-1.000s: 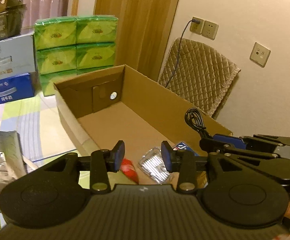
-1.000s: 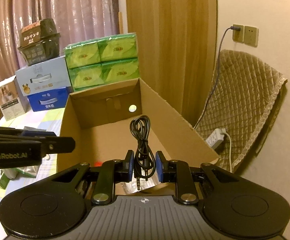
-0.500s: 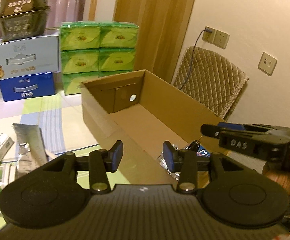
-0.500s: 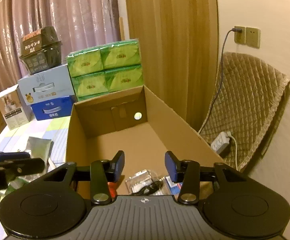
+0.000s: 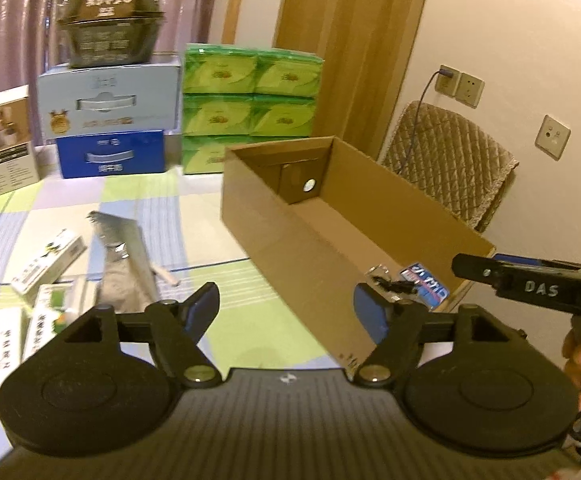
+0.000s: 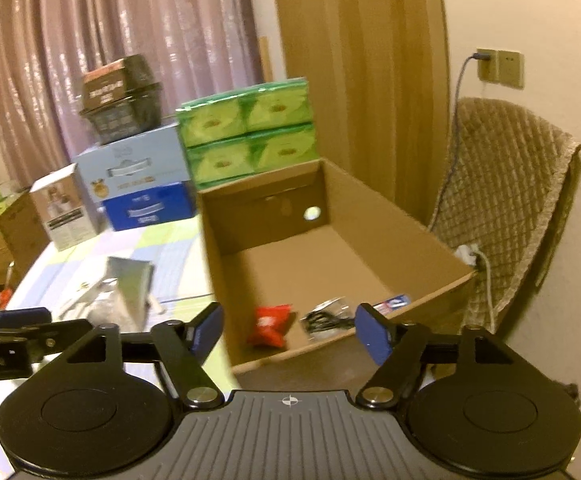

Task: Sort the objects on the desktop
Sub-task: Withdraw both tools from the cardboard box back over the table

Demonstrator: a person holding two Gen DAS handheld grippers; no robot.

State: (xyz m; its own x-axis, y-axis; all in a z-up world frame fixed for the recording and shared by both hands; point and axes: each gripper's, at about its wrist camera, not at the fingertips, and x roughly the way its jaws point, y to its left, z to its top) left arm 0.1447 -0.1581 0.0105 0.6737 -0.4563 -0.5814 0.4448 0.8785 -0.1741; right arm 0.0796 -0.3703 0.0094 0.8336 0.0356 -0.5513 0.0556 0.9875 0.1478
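Holding both tongs spread and empty, I keep them near the open cardboard box (image 6: 374,216) at the right of the table (image 5: 210,216). The jaws of my left tongs (image 5: 286,306) and right tongs (image 6: 288,330) have just been opening, nothing between them. The black cable (image 6: 326,320) lies in the box's near end beside a red packet (image 6: 270,326), sorted. Small cartons (image 5: 46,260) and a silver pouch (image 5: 124,252) wait at the near left, likely why my left tongs face that way
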